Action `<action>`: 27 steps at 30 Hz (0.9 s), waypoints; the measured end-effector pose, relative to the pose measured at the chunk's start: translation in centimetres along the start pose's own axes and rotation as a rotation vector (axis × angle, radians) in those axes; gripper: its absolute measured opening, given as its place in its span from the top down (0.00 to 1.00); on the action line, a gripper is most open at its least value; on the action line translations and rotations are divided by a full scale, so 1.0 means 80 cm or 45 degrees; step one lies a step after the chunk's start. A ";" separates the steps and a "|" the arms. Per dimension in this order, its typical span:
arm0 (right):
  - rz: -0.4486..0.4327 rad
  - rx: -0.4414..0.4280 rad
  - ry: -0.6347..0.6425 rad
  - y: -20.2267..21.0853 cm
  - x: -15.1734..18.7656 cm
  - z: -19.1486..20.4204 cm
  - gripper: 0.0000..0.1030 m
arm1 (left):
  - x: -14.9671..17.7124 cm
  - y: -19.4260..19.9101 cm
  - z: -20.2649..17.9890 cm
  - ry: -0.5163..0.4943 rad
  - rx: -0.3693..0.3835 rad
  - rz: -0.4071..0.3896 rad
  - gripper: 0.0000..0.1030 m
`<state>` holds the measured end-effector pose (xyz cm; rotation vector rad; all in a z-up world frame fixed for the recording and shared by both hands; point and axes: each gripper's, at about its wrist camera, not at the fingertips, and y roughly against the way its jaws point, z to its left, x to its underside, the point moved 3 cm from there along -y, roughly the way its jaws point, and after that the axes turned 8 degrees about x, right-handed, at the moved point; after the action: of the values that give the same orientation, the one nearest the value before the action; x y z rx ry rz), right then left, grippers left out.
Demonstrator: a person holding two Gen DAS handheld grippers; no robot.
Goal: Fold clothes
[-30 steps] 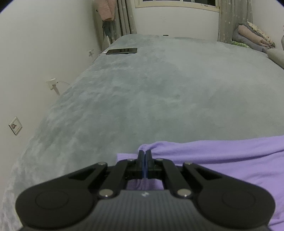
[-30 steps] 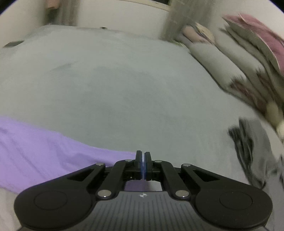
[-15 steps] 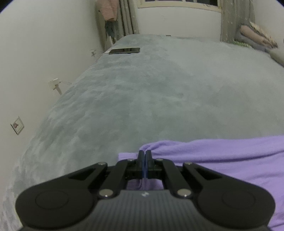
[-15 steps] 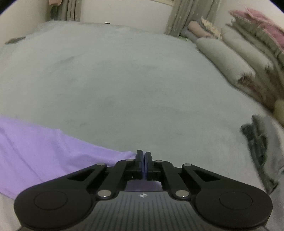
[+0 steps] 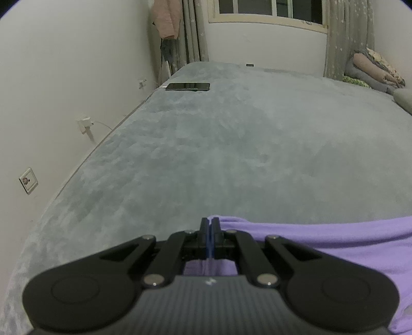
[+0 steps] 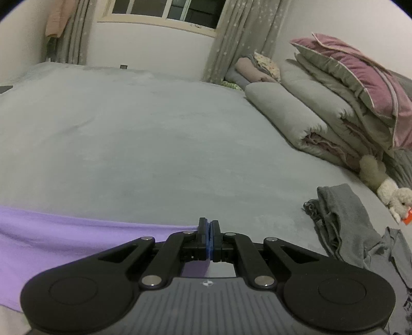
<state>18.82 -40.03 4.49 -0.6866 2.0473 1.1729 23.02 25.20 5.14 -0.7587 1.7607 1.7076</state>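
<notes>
A purple garment [image 5: 322,239] lies stretched across the near part of a grey bed [image 5: 231,144]. In the left wrist view its left corner is pinched between the jaws of my left gripper [image 5: 210,222], which is shut on the cloth. In the right wrist view the same purple garment [image 6: 64,237] runs off to the left, and my right gripper [image 6: 208,222] is shut on its right corner. Cloth shows below both pairs of fingers. The edge between the two grippers is taut and slightly raised.
A black phone [image 5: 187,86] lies on the bed's far left corner by the wall. Folded quilts and pillows [image 6: 334,108] are stacked along the right side, with a plush toy [image 6: 386,188]. Crumpled grey clothes [image 6: 342,226] lie at the near right. A window [image 6: 164,13] is behind.
Both views have tilted upward, showing more wall and window. The purple edge has lifted a little with both grippers still clamped on it.
</notes>
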 end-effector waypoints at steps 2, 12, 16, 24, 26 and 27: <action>-0.016 0.008 -0.028 0.004 -0.001 -0.001 0.99 | -0.003 0.009 0.000 0.004 0.003 -0.014 1.00; -0.164 0.107 -0.148 0.073 -0.037 -0.029 0.99 | -0.018 0.070 0.009 0.047 0.010 -0.092 1.00; -0.188 0.118 -0.185 0.097 -0.063 -0.047 0.99 | -0.027 0.085 0.002 0.031 0.019 -0.113 1.00; -0.110 0.140 -0.107 0.073 -0.048 -0.021 0.99 | -0.027 0.055 0.002 -0.009 -0.035 -0.057 1.00; -0.096 0.151 -0.111 0.062 -0.046 -0.019 0.99 | -0.029 0.050 0.004 -0.015 -0.068 -0.060 1.00; -0.096 0.159 -0.114 0.059 -0.048 -0.017 0.99 | -0.029 0.046 0.004 -0.011 -0.074 -0.056 1.00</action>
<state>17.51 -38.66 10.45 -0.6334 1.9840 1.0057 21.87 25.68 9.32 -0.8086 1.6826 1.7369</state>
